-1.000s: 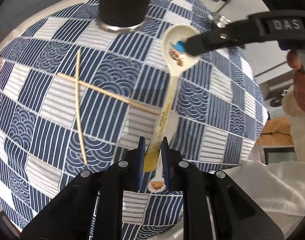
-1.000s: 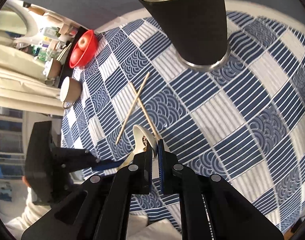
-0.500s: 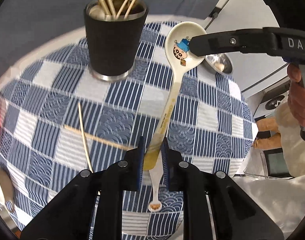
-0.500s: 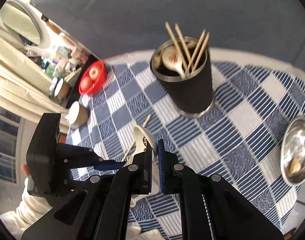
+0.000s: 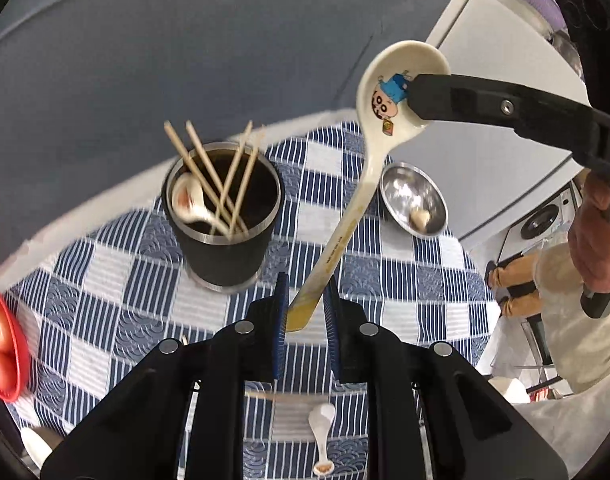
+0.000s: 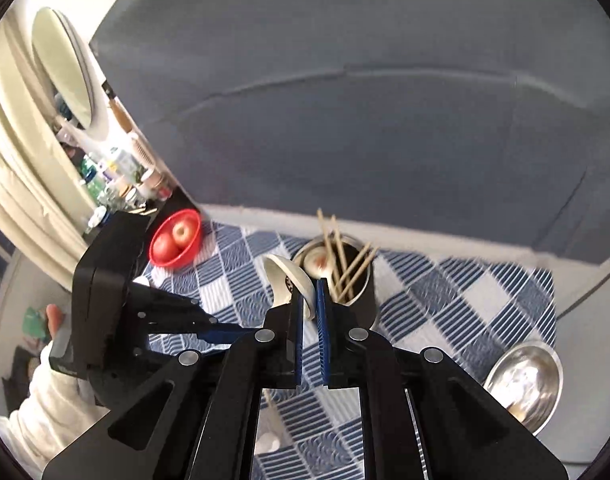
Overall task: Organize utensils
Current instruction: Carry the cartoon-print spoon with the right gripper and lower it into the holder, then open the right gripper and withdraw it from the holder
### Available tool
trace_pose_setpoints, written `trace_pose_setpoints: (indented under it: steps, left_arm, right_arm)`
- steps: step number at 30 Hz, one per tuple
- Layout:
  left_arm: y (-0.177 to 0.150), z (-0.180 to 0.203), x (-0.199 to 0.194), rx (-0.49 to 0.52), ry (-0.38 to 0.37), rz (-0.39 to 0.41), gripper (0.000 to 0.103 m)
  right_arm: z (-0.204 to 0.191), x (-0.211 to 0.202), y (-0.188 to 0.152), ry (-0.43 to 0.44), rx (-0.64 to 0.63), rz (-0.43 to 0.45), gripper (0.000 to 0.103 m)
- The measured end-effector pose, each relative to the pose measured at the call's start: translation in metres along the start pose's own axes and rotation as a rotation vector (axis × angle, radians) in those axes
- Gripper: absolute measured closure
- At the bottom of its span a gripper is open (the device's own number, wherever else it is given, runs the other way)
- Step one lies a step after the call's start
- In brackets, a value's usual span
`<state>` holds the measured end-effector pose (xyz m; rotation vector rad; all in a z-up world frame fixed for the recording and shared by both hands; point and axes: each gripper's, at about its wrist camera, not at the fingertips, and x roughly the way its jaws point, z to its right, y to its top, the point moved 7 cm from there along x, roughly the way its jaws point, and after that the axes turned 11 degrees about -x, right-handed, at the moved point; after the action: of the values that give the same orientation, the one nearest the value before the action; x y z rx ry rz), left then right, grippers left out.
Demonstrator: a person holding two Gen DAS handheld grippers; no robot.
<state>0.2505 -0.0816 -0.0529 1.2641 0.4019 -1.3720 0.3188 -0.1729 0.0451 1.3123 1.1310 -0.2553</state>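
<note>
A cream spoon [image 5: 347,220] with a cartoon figure in its bowl hangs in the air above the checked cloth, held at both ends. My left gripper [image 5: 304,304] is shut on the end of its handle. My right gripper [image 5: 415,96] reaches in from the right and is shut on the rim of its bowl. In the right wrist view, the spoon's bowl [image 6: 289,276] sits at my right gripper [image 6: 309,296], and the left gripper [image 6: 241,330] comes in from the left. A black cup [image 5: 225,236] holding several chopsticks and a white spoon stands below, also seen as the cup [image 6: 363,296].
A small white spoon [image 5: 323,436] and a chopstick [image 5: 281,398] lie on the blue checked cloth [image 5: 105,280]. A steel bowl [image 5: 413,200] stands right of the cup, a red bowl [image 6: 175,238] with apples at the left. A person's hand [image 5: 593,236] holds the right gripper.
Both grippers have risen well above the cloth with the cartoon spoon between them. The cup, seen from beside before, now shows from above.
</note>
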Motion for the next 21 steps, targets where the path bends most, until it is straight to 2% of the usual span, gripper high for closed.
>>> trace_pose_setpoints:
  steps: [10, 14, 15, 16, 17, 18, 20, 21]
  left_arm:
    - [0.051, 0.002, 0.002, 0.01, -0.027, 0.044, 0.083]
    - [0.065, -0.006, 0.009, -0.032, -0.029, 0.071, 0.078]
    - [0.067, -0.01, 0.013, -0.052, -0.029, 0.089, 0.065]
    - [0.066, -0.013, 0.016, -0.061, -0.027, 0.095, 0.056]
    - [0.064, -0.014, 0.018, -0.064, -0.025, 0.095, 0.036]
    - [0.059, -0.017, 0.021, -0.067, -0.012, 0.095, 0.024]
    - [0.049, -0.02, 0.022, -0.065, 0.011, 0.097, 0.021]
    - [0.043, -0.022, 0.023, -0.065, 0.027, 0.091, 0.015]
  right_arm:
    - [0.019, -0.014, 0.041, -0.054, -0.056, 0.087, 0.095]
    - [0.021, -0.007, 0.046, -0.081, -0.07, 0.108, 0.092]
    - [0.02, -0.004, 0.044, -0.08, -0.064, 0.113, 0.089]
    - [0.023, 0.001, 0.042, -0.087, -0.049, 0.109, 0.068]
    - [0.024, 0.003, 0.04, -0.092, -0.034, 0.11, 0.054]
    - [0.028, 0.003, 0.038, -0.097, -0.013, 0.123, 0.036]
    - [0.032, 0.0, 0.034, -0.106, 0.007, 0.143, 0.033]
    - [0.034, 0.0, 0.032, -0.097, 0.014, 0.137, 0.025]
